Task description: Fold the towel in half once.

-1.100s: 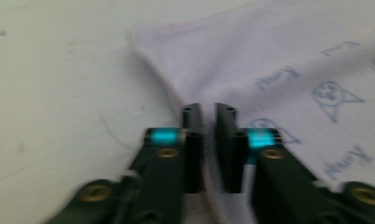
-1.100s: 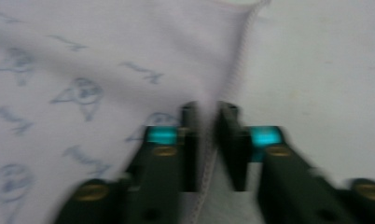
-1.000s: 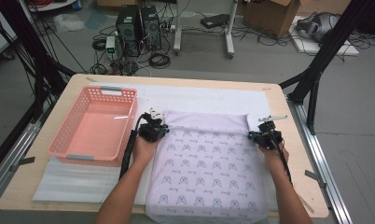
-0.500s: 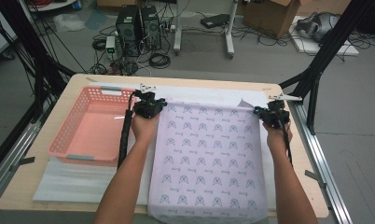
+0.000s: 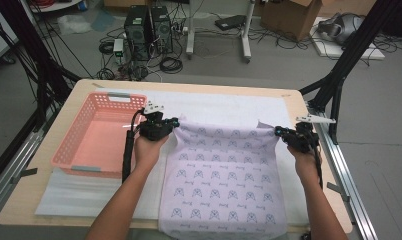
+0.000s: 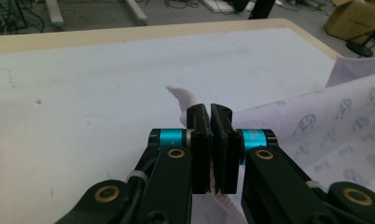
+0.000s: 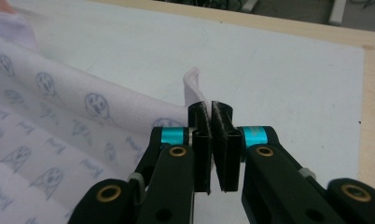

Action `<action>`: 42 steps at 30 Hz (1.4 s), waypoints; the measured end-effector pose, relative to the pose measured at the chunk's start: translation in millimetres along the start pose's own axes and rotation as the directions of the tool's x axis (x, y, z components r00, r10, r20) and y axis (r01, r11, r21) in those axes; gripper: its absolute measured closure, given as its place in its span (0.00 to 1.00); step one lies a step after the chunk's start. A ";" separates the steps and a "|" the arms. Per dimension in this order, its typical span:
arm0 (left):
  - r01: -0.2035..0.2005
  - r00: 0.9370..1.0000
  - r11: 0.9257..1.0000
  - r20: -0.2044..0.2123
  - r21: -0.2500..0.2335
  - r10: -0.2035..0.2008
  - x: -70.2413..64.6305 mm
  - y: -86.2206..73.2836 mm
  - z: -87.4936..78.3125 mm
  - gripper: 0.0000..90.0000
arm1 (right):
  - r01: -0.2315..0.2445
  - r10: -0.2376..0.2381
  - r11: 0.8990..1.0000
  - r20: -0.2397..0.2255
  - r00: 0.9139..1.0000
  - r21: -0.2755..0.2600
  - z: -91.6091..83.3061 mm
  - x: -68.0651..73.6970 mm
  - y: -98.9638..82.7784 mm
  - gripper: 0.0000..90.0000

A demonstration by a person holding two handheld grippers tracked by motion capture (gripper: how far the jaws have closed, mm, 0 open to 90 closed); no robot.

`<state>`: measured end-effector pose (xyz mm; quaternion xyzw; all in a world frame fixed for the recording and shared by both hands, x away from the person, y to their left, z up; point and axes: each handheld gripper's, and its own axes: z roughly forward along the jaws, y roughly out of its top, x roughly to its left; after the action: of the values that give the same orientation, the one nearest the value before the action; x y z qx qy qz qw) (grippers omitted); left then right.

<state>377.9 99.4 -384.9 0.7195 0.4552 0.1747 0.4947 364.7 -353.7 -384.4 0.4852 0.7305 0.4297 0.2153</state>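
- Pale lilac printed cloth (image 5: 224, 180), patterned with small dark face-like motifs, lies spread down the middle of the table in the high view, its near end reaching the table's near edge and its far edge lifted between the two grippers.
- In the same view, the left gripper (image 5: 175, 122) pinches the cloth's far left corner, just beside the pink plastic lattice basket (image 5: 100, 135) that sits on the left part of the table.
- The right gripper (image 5: 279, 131) pinches the far right corner, near the table's right edge; the far hem sags slightly between the two hands.
- A white foam sheet (image 5: 229, 107) covers the light wooden table (image 5: 189, 86) under the cloth and basket.
- On the floor beyond the table stand black computer towers (image 5: 146, 26) among loose cables.
- In the left gripper view, the left gripper (image 6: 209, 109) has its black jaws clamped together on the cloth (image 6: 335, 126); a small white tip of the corner pokes up past the jaws, and the cloth runs off to the right above the foam sheet (image 6: 83, 93).
- In the right gripper view, the right gripper (image 7: 209, 108) is likewise clenched on the cloth (image 7: 59, 135), with a folded corner tip standing up behind the jaws and the cloth falling away to the left.
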 end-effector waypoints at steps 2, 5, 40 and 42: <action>-0.017 1.000 1.000 0.009 -0.007 0.017 -5.3 -8.0 -9.2 0.96 | -0.005 0.005 1.000 -0.013 1.000 -0.011 -9.0 4.5 -8.4 0.96; -0.044 0.999 0.999 0.027 -0.009 0.044 -13.2 -17.1 -21.5 0.96 | 0.006 -0.007 1.000 -0.015 1.000 -0.012 -20.6 11.5 -20.9 0.96; -0.070 0.996 0.990 0.064 0.122 0.063 -27.0 -69.4 -27.0 0.96 | 0.046 -0.047 0.988 0.000 0.999 0.144 -7.0 53.8 -54.2 0.96; -0.064 0.996 0.993 0.065 0.098 0.058 -26.1 -69.5 -35.4 0.96 | 0.055 -0.055 0.989 -0.007 0.998 0.140 -12.6 55.1 -57.3 0.97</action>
<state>305.9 104.0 -424.3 0.7620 0.4254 0.1442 0.4664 301.4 -318.9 -419.9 0.4781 0.7724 0.3718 0.1912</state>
